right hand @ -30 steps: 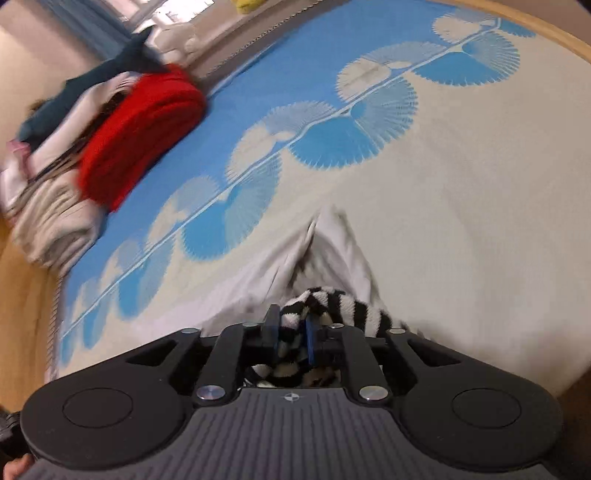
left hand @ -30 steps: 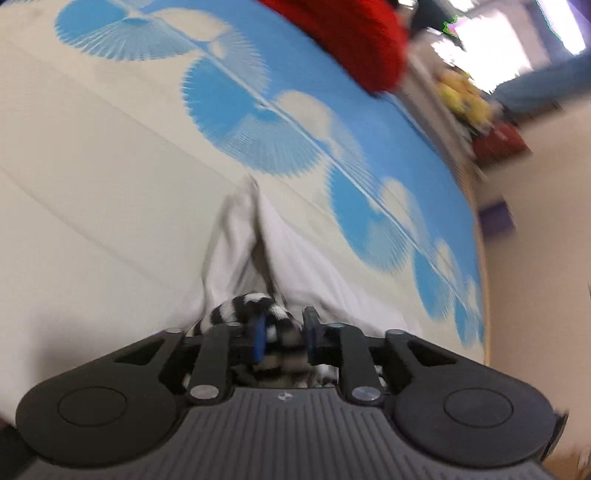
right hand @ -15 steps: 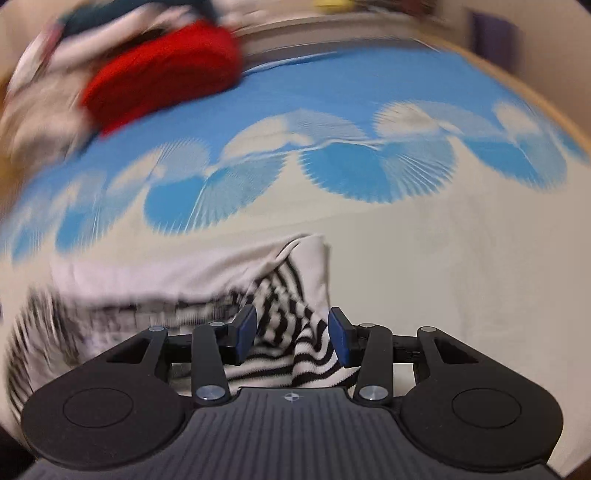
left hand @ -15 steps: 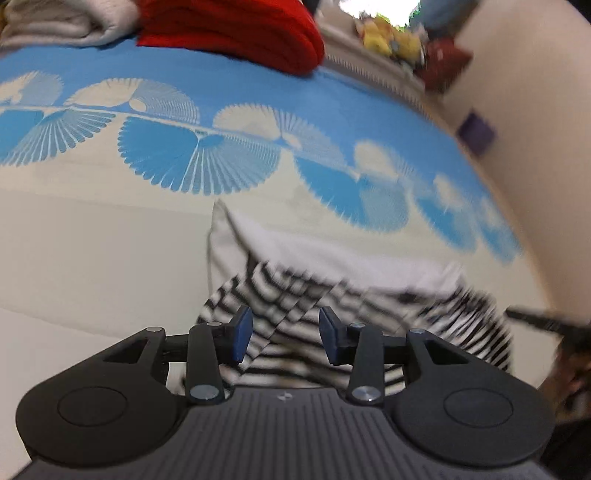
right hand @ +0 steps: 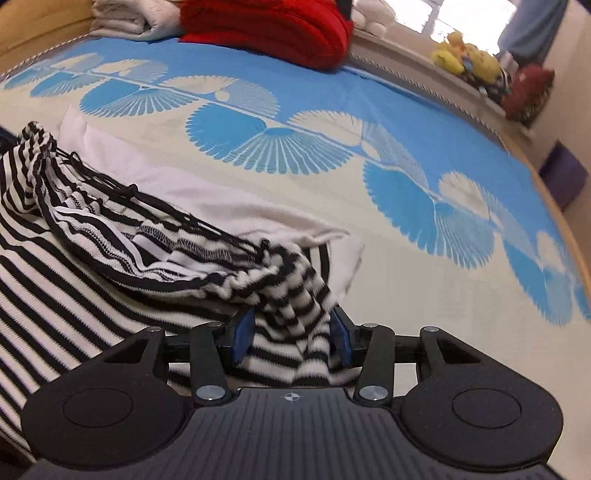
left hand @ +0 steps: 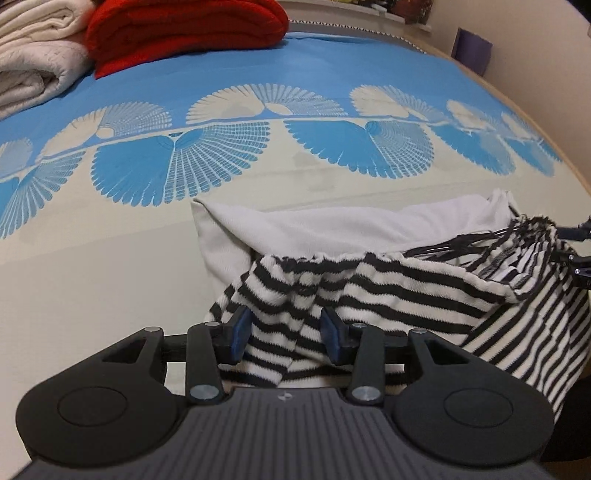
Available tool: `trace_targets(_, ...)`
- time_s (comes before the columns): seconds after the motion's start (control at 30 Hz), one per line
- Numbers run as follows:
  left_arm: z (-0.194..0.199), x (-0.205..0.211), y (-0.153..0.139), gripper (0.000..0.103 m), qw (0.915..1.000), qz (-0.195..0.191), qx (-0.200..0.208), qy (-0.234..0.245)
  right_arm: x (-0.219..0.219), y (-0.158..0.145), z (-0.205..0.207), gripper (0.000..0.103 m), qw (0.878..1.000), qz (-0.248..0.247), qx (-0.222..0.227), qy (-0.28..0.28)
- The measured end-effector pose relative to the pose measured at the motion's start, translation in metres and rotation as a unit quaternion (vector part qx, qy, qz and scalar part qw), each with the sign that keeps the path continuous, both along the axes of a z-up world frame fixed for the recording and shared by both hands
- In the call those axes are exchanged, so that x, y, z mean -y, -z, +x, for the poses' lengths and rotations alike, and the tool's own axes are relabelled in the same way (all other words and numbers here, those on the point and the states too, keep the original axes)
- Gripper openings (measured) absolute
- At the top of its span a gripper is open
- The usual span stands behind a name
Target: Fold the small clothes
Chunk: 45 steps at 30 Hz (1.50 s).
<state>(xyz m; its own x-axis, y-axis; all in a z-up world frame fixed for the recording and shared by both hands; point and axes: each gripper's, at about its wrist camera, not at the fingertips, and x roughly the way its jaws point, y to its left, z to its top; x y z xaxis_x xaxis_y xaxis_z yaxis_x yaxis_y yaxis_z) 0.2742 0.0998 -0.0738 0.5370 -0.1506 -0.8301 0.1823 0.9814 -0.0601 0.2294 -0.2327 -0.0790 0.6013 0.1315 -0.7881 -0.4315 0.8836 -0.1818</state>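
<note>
A small black-and-white striped garment [left hand: 406,288] with a white part [left hand: 332,229] lies crumpled across the cream and blue bed cover [left hand: 110,258]. My left gripper [left hand: 285,330] hovers low over its left end. The jaws stand apart and a loose striped fold lies between the blue pads [left hand: 240,328] without being pinched. In the right wrist view the same striped garment [right hand: 92,266] runs off to the left, its white part [right hand: 184,192] behind it. My right gripper [right hand: 291,334] is open over the right end, with slack striped cloth between its pads [right hand: 340,336].
A folded red blanket [left hand: 184,33] and folded white towels [left hand: 33,55] are stacked at the far side of the bed. Yellow soft toys [right hand: 465,59] sit on a ledge by the window. A purple box [right hand: 563,177] stands beyond the bed's right edge.
Both grippers were shut on bunched striped cloth; both have rolled level, sunk toward the bed and opened. The garment has dropped from a hanging drape to lying spread on the cover.
</note>
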Motion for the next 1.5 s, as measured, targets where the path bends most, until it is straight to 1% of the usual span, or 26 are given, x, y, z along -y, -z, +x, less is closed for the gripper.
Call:
trace_targets(0.07, 0.007, 0.001, 0.002, 0.041, 1.0000, 0.006, 0.000, -0.003, -0.005, 0.002, 0.005, 0.044, 1.000, -0.014, 0.005, -0.007)
trace_targets(0.1, 0.010, 0.001, 0.002, 0.015, 1.0000, 0.009, 0.002, -0.004, -0.006, 0.002, 0.008, 0.034, 1.000, -0.011, 0.007, -0.010)
trace_targets(0.13, 0.014, -0.002, -0.001, 0.003, 0.9999, 0.009, 0.006, -0.006, -0.005, -0.001, 0.013, 0.016, 1.000, 0.002, 0.007, -0.011)
trace_targets(0.2, 0.018, -0.013, -0.014, 0.003, 0.9985, 0.000, 0.040, -0.038, 0.003, -0.016, 0.026, 0.007, 0.998, 0.060, 0.025, 0.016)
trace_targets(0.27, 0.022, -0.033, -0.029, 0.003, 0.9914, -0.029, 0.082, -0.098, 0.016, -0.036, 0.036, 0.006, 0.988, 0.129, 0.065, 0.063)
trace_targets(0.33, 0.029, -0.043, -0.032, 0.003, 0.9855, -0.044, 0.096, -0.133, 0.024, -0.047, 0.047, 0.006, 0.976, 0.169, 0.097, 0.101)
trace_targets(0.4, 0.040, -0.037, -0.027, 0.003, 0.9872, -0.026, 0.089, -0.129, 0.016, -0.044, 0.058, 0.006, 0.976, 0.157, 0.099, 0.110)
trace_targets(0.47, 0.054, -0.031, -0.015, 0.003, 0.9904, 0.000, 0.063, -0.123, 0.003, -0.029, 0.075, 0.006, 0.984, 0.117, 0.065, 0.117)
trace_targets(0.5, 0.058, -0.031, -0.012, 0.003, 0.9901, -0.002, 0.057, -0.128, -0.003, -0.019, 0.083, 0.006, 0.986, 0.099, 0.042, 0.125)
trace_targets(0.53, 0.062, -0.033, -0.013, 0.003, 0.9883, -0.012, 0.065, -0.137, -0.005, -0.014, 0.090, 0.006, 0.986, 0.092, 0.033, 0.134)
trace_targets(0.57, 0.064, -0.036, -0.017, 0.003, 0.9860, -0.024, 0.081, -0.144, -0.008, -0.015, 0.093, 0.006, 0.985, 0.092, 0.041, 0.143)
trace_targets(0.63, 0.068, -0.036, -0.024, 0.003, 0.9813, -0.036, 0.115, -0.150, -0.012, -0.024, 0.096, 0.006, 0.979, 0.093, 0.084, 0.158)
trace_targets(0.67, 0.071, -0.036, -0.024, 0.003, 0.9809, -0.037, 0.118, -0.150, -0.013, -0.025, 0.097, 0.006, 0.977, 0.092, 0.097, 0.167)
trace_targets(0.73, 0.084, -0.033, -0.014, 0.003, 0.9840, -0.037, 0.093, -0.147, -0.013, -0.019, 0.105, 0.006, 0.975, 0.084, 0.094, 0.185)
trace_targets(0.77, 0.092, -0.031, -0.005, 0.004, 0.9862, -0.028, 0.070, -0.147, -0.014, -0.010, 0.110, 0.006, 0.976, 0.078, 0.076, 0.187)
trace_targets(0.83, 0.106, -0.030, 0.020, 0.012, 0.9881, -0.010, -0.001, -0.153, -0.018, 0.015, 0.123, 0.008, 0.981, 0.054, 0.014, 0.183)
trace_targets(0.87, 0.111, -0.033, 0.031, 0.012, 0.9865, -0.013, -0.035, -0.159, -0.021, 0.031, 0.128, 0.010, 0.983, 0.044, -0.031, 0.178)
trace_targets(0.9, 0.112, -0.036, 0.038, 0.013, 0.9843, -0.021, -0.050, -0.168, -0.022, 0.043, 0.130, 0.010, 0.982, 0.035, -0.060, 0.175)
trace_targets(0.97, 0.110, -0.044, 0.036, 0.014, 0.9823, -0.040, -0.047, -0.177, -0.025, 0.043, 0.129, 0.014, 0.984, 0.025, -0.050, 0.169)
trace_targets(1.0, 0.109, -0.047, 0.033, 0.023, 0.9815, -0.046, -0.048, -0.180, -0.025, 0.038, 0.129, 0.016, 0.984, 0.028, -0.047, 0.172)
trace_targets(1.03, 0.107, -0.049, 0.029, 0.033, 0.9811, -0.048, -0.048, -0.181, -0.021, 0.032, 0.128, 0.022, 0.982, 0.038, -0.043, 0.180)
trace_targets(1.13, 0.091, -0.058, 0.015, 0.048, 0.9807, -0.061, -0.041, -0.181, 0.001, 0.003, 0.114, 0.034, 0.970, 0.100, -0.029, 0.218)
trace_targets(1.27, 0.055, -0.082, -0.004, 0.049, 0.9747, -0.123, -0.039, -0.182, 0.046, -0.032, 0.082, 0.042, 0.951, 0.172, -0.042, 0.252)
trace_targets(1.37, 0.024, -0.102, -0.007, 0.049, 0.9652, -0.177, -0.065, -0.182, 0.075, -0.038, 0.047, 0.043, 0.936, 0.210, -0.080, 0.270)
trace_targets(1.43, 0.006, -0.111, -0.004, 0.049, 0.9612, -0.188, -0.089, -0.180, 0.088, -0.033, 0.019, 0.045, 0.929, 0.222, -0.106, 0.277)
trace_targets(1.5, -0.009, -0.116, 0.001, 0.049, 0.9605, -0.185, -0.114, -0.174, 0.093, -0.023, 0.000, 0.046, 0.922, 0.222, -0.149, 0.281)
